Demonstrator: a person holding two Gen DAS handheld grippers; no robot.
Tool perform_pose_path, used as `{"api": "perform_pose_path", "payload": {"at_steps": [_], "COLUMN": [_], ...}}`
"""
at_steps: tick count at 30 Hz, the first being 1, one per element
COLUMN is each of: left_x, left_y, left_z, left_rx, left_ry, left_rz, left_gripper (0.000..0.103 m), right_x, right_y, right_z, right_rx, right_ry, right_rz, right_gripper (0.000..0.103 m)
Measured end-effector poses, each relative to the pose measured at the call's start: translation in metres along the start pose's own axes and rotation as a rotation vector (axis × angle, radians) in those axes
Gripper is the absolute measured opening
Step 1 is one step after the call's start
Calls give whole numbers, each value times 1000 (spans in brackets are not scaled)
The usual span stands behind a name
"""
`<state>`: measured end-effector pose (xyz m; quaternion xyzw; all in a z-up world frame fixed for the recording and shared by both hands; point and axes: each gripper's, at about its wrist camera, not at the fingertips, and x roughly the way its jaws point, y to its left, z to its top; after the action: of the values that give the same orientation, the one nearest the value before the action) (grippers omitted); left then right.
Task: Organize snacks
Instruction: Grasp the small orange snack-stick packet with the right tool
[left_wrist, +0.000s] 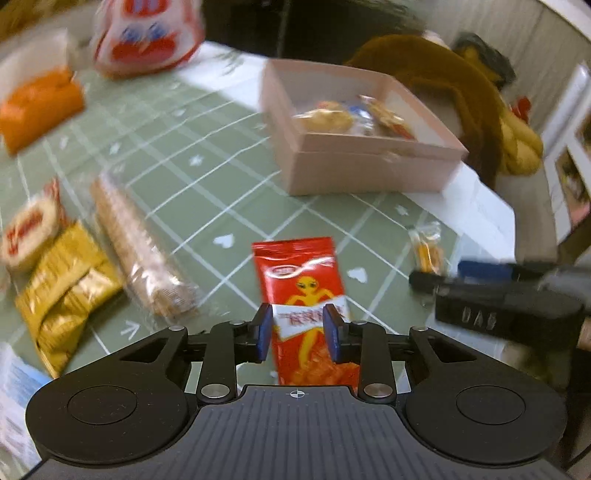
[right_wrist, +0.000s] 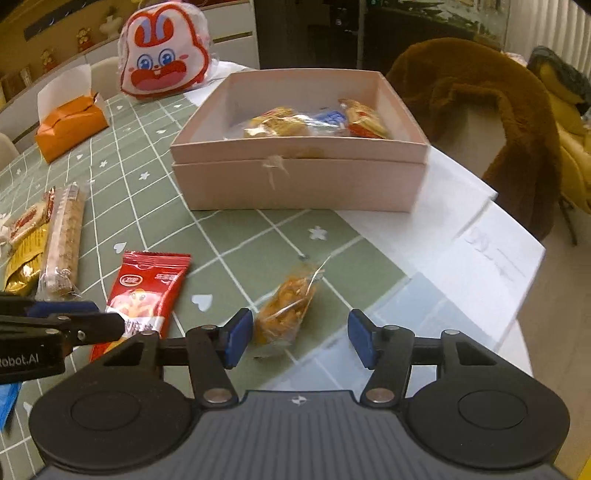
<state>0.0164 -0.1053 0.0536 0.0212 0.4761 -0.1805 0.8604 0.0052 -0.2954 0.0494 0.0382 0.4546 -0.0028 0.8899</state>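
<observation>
- Two pairs of tongs work over a green checked tabletop (right_wrist: 155, 192), one in each hand.
- Left tongs (left_wrist: 298, 332): blue pads pinching a red snack packet (left_wrist: 301, 280) across its lower middle; the packet's top end points toward 12 o'clock in the left wrist view.
- Right tongs (right_wrist: 301, 338): spread, with a small clear packet of orange snacks (right_wrist: 286, 308) lying on the tabletop between them, close to the left pad (whether that pad touches the wrapper I cannot tell); the right pad stands clear of it.
- A pink box (right_wrist: 295, 181) sits at 12 o'clock from the right tongs, open-topped, with several wrapped snacks (right_wrist: 314, 123) already inside.
- At 9 to 10 o'clock in the right wrist view lie a long clear-wrapped biscuit roll (right_wrist: 62, 240), a gold packet (right_wrist: 22, 266) and a red-and-white wrapper (right_wrist: 24, 221), bunched together.
- Farther off, at 10 to 11 o'clock, stand an orange tissue box (right_wrist: 70, 123) and a bag printed with a red cartoon rabbit (right_wrist: 164, 51).
- A brown fuzzy cover (right_wrist: 480, 110) drapes a chair at 1 o'clock beyond the tabletop.
</observation>
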Motion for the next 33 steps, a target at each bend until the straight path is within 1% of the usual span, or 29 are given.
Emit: {"api": "perform_pose_path", "payload": {"at_steps": [3, 4, 6, 7, 8, 10, 12, 14, 17, 21, 23, 25, 28, 30, 31, 33], "left_x": [6, 10, 11, 13, 14, 17, 15, 11, 8, 12, 14, 16, 18, 19, 19, 18], "left_y": [-23, -29, -40, -43, -46, -48, -46, -40, -30, -22, -16, -10, -8, -9, -10, -12], "left_z": [-5, -8, -11, -12, -12, -12, -11, -11, -9, -8, -9, -8, -6, -6, -6, -7], "left_rx": [108, 131, 181, 194, 206, 207, 185, 137, 90, 65, 45, 19, 5, 12, 19, 28], "left_ry": [23, 32, 17, 23, 31, 41, 35, 24, 18, 34, 46, 39, 23, 10, 5, 8], "left_rz": [40, 49, 72, 65, 44, 2, -1, -3, 39, 80, 73, 61, 52, 46, 40, 34], "left_gripper": [34, 35, 36, 47, 64, 76, 75, 70, 69, 69, 74, 76, 75, 70, 65, 62], "right_x": [-14, -17, -22, -23, -24, -23, -22, -23, -24, -22, -22, -22, -21, -21, -20, -17], "right_y": [-8, -11, -18, -22, -25, -32, -36, -39, -39, -39, -39, -37, -34, -28, -25, -19], "right_z": [-1, -1, -1, -2, -3, -4, -7, -9, -13, -14, -14, -15, -12, -9, -7, -4], "right_rx": [4, 3, 14, 26, 36, 58, 69, 72, 67, 67, 67, 65, 63, 50, 41, 29], "right_ry": [-36, -45, -54, -57, -57, -52, -43, -40, -42, -29, -29, -32, -28, -34, -35, -32], "right_rz": [-21, -30, -46, -50, -54, -67, -76, -82, -93, -81, -81, -80, -59, -43, -26, 0], "right_gripper": [58, 58, 59, 61, 63, 65, 65, 65, 71, 71, 72, 73, 73, 73, 72, 72]}}
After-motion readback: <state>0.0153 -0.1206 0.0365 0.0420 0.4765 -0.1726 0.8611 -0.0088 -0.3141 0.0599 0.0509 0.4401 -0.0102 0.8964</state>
